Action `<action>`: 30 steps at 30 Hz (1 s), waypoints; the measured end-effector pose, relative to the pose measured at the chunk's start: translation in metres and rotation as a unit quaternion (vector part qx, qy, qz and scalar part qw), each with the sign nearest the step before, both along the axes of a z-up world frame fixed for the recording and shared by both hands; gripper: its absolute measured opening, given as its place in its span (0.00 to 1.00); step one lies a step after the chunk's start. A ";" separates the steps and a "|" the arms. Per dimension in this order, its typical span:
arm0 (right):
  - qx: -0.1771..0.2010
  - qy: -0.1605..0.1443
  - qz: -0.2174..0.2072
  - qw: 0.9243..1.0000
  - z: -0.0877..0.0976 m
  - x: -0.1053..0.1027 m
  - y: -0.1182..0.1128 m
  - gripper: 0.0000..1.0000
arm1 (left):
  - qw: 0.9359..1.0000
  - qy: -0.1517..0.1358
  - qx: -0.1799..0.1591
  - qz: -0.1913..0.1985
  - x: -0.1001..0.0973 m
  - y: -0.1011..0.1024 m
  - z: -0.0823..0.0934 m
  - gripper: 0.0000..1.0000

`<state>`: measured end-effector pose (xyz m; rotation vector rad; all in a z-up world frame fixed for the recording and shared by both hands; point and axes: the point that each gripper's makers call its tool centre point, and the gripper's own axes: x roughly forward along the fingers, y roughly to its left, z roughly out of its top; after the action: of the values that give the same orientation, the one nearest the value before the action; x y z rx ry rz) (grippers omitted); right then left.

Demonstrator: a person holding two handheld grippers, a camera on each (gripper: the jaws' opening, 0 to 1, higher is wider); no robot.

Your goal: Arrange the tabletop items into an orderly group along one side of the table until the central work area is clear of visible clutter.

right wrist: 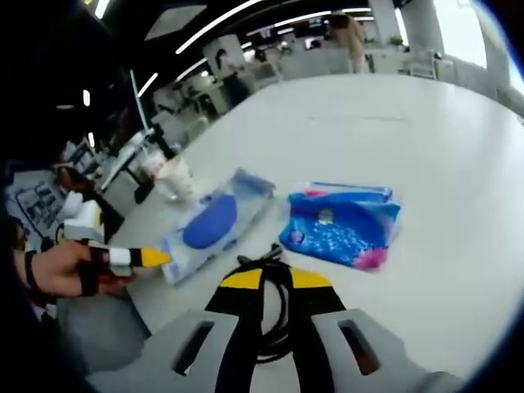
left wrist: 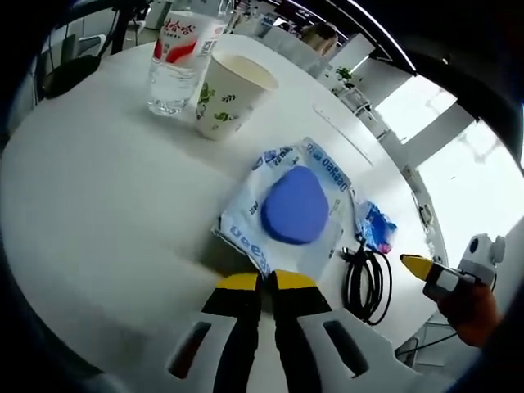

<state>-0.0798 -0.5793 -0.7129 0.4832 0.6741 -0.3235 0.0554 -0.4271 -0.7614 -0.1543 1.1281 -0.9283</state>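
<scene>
left gripper view: left gripper jaws pressed on the near edge of the tissue pack, mid-table; paper cup and water bottle touching near the far edge; black cable beside | right gripper view: right gripper jaws nearly together around the black cable; blue pouch just beyond.
</scene>
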 end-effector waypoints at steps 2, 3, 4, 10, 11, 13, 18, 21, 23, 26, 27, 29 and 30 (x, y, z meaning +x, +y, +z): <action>0.001 -0.001 0.000 1.000 0.000 0.001 0.000 0.08 | 1.000 -0.001 0.000 0.003 0.001 0.004 0.002 0.01; 0.001 -0.002 0.001 1.000 0.000 0.002 0.001 0.08 | 1.000 -0.001 0.000 0.003 0.001 0.004 0.002 0.00; 0.001 -0.002 0.002 1.000 0.000 0.002 0.001 0.08 | 1.000 -0.001 -0.001 0.005 0.002 0.007 0.002 0.00; 0.004 -0.003 0.002 1.000 -0.001 0.002 0.004 0.07 | 1.000 0.006 0.005 0.011 -0.002 0.022 0.001 0.00; 0.004 -0.003 0.002 1.000 -0.001 0.002 0.004 0.07 | 1.000 0.006 0.007 0.010 -0.003 0.024 0.000 0.00; 0.005 -0.004 0.003 1.000 -0.002 0.002 0.004 0.07 | 1.000 0.007 0.011 0.008 -0.004 0.031 -0.001 0.00; 0.008 -0.004 0.002 1.000 -0.004 0.002 0.005 0.06 | 1.000 0.004 0.022 0.008 0.000 0.046 -0.001 0.00; 0.009 -0.004 0.001 1.000 -0.004 0.003 0.005 0.06 | 1.000 -0.004 0.030 0.007 0.005 0.053 -0.001 0.00; 0.009 -0.006 0.001 1.000 -0.003 0.004 0.005 0.06 | 0.999 -0.006 0.034 0.008 0.008 0.058 -0.001 0.00; 0.009 -0.008 0.003 1.000 -0.002 0.007 0.006 0.06 | 0.999 -0.009 0.038 0.009 0.012 0.063 0.000 0.00; 0.010 -0.009 0.004 1.000 -0.002 0.008 0.006 0.06 | 0.999 -0.009 0.038 0.010 0.013 0.064 0.000 0.00; 0.009 -0.009 0.006 1.000 -0.001 0.011 0.006 0.06 | 0.999 -0.010 0.039 0.012 0.015 0.068 -0.001 0.00; 0.008 -0.010 0.006 1.000 -0.001 0.012 0.006 0.06 | 0.999 -0.012 0.041 0.011 0.016 0.070 -0.001 0.00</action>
<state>-0.0678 -0.5734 -0.7137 0.4969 0.6611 -0.3010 0.0710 -0.3574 -0.7626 -0.0886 1.1382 -0.8615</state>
